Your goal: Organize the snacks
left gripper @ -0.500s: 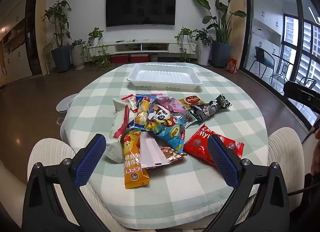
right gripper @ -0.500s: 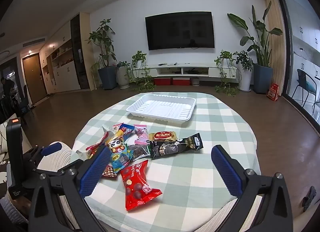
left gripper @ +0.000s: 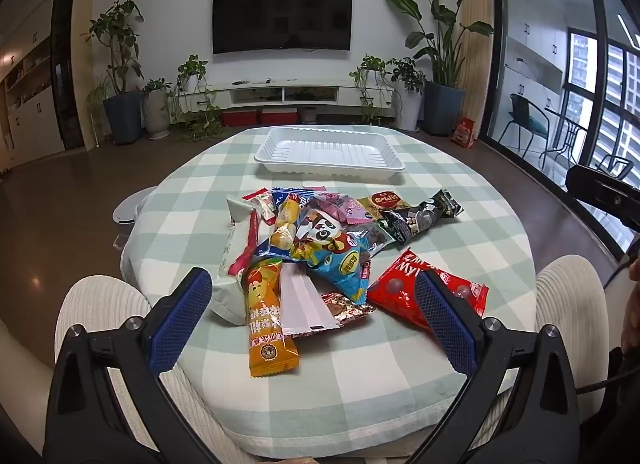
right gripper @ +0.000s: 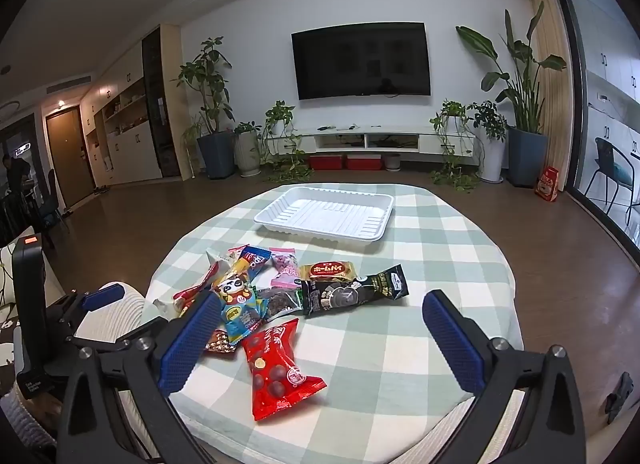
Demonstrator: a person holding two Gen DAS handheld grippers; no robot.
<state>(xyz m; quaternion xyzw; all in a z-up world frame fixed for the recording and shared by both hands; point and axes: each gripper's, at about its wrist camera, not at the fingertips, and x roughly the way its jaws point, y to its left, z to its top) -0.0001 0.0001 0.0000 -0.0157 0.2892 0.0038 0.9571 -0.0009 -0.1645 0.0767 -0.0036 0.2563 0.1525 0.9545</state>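
Nothing moved since earlier. Both hand-held grippers, left point(left gripper: 312, 304) and right point(right gripper: 320, 328), spread, empty. Overlapping glossy snack packets point(left gripper: 320, 240); white ribbed plastic tray point(left gripper: 328, 150). Risk: pinching two packets together.

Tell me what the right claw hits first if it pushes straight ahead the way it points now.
Probably the checked tablecloth: the open right claw points at bare cloth right of the red snack packet, below the black packet. Depth is unclear, so the red packet could be grazed.

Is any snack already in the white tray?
No, the white tray holds nothing; every snack packet lies in the pile on the checked tablecloth.
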